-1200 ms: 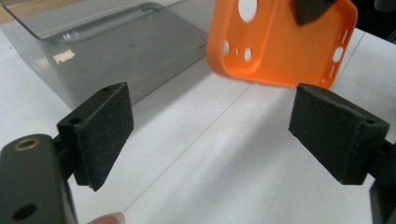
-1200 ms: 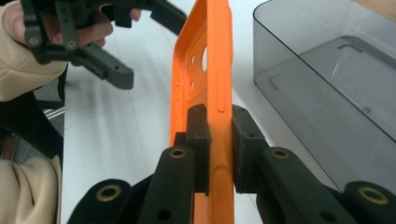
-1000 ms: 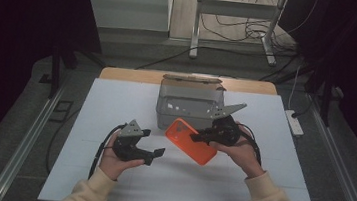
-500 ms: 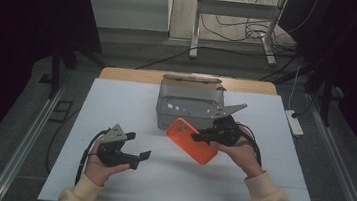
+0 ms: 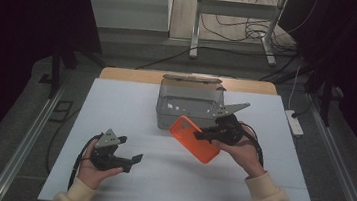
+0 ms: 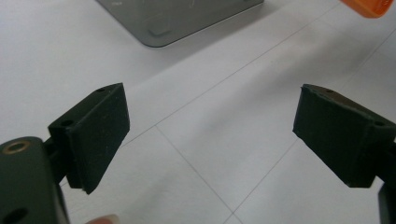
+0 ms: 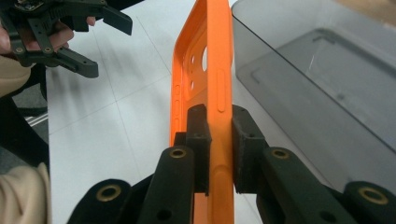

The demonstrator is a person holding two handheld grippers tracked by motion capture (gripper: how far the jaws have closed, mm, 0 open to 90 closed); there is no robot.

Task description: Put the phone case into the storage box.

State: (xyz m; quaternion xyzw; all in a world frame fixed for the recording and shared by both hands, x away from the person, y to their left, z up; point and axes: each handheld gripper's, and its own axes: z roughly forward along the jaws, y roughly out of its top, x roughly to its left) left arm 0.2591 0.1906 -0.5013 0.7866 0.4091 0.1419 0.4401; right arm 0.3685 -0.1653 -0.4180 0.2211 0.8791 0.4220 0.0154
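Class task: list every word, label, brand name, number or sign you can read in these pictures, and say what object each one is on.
None can be read.
Orange phone case: plain, with cut-outs and no print.
Grey box: no legible marking.
Right gripper and left gripper: bare black, no lettering.

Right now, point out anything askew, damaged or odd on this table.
Nothing looks damaged or spilled. The orange phone case is held on edge, clamped by one side wall in the right gripper beside the clear grey box. The left gripper is open with nothing between its jaws over the white table.
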